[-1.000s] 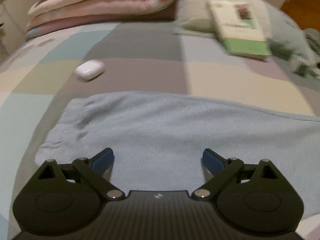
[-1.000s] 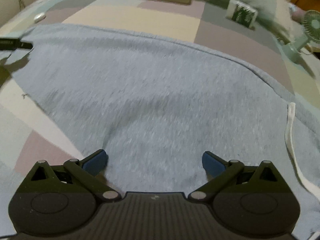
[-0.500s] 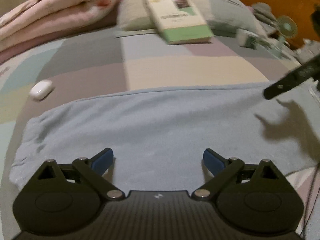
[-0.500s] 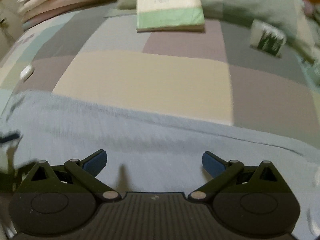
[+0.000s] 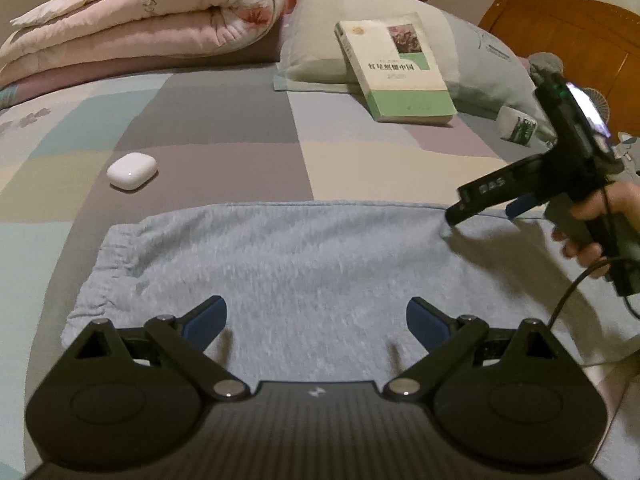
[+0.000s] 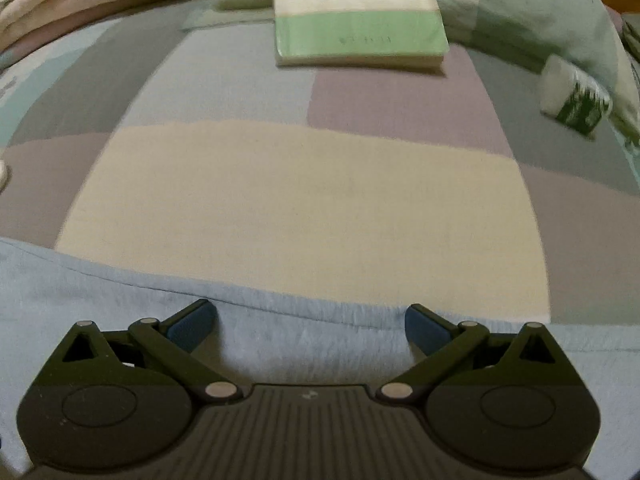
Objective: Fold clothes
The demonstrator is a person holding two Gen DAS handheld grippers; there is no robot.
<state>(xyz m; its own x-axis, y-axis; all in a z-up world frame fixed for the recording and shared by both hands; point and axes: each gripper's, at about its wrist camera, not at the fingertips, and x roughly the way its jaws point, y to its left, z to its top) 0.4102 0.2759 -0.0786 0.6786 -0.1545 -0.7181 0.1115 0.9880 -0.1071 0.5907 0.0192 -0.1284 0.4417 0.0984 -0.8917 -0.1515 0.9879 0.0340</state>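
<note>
Your left tongs [image 5: 316, 322] are spread wide, nothing between the blue pads, hovering low over the light blue garment [image 5: 304, 264]. That garment lies flat across the patchwork bedsheet [image 5: 224, 128], elastic cuff end bunched at the left, the rest running right out of frame. Your right tongs [image 6: 311, 326] are also spread, empty, positioned right at the garment's far edge [image 6: 120, 304]; can't tell if the pads touch the cloth. From the left wrist view, the right tongs [image 5: 486, 206] reach in from the right with your hand [image 5: 592, 220] on the handle, tips at the garment's upper edge, cable trailing below. White earbud case [image 5: 131, 170] sits on the sheet just beyond the garment's left end, apart from it. Green-and-white book [image 5: 394, 68] leans on a pale pillow [image 5: 328, 36] further back. Rolled pink quilt [image 5: 152, 28] is at the back left. Small white-and-green pack [image 6: 576, 98] lies right of the book, blurred. Wooden headboard [image 5: 560, 32] at far right.
</note>
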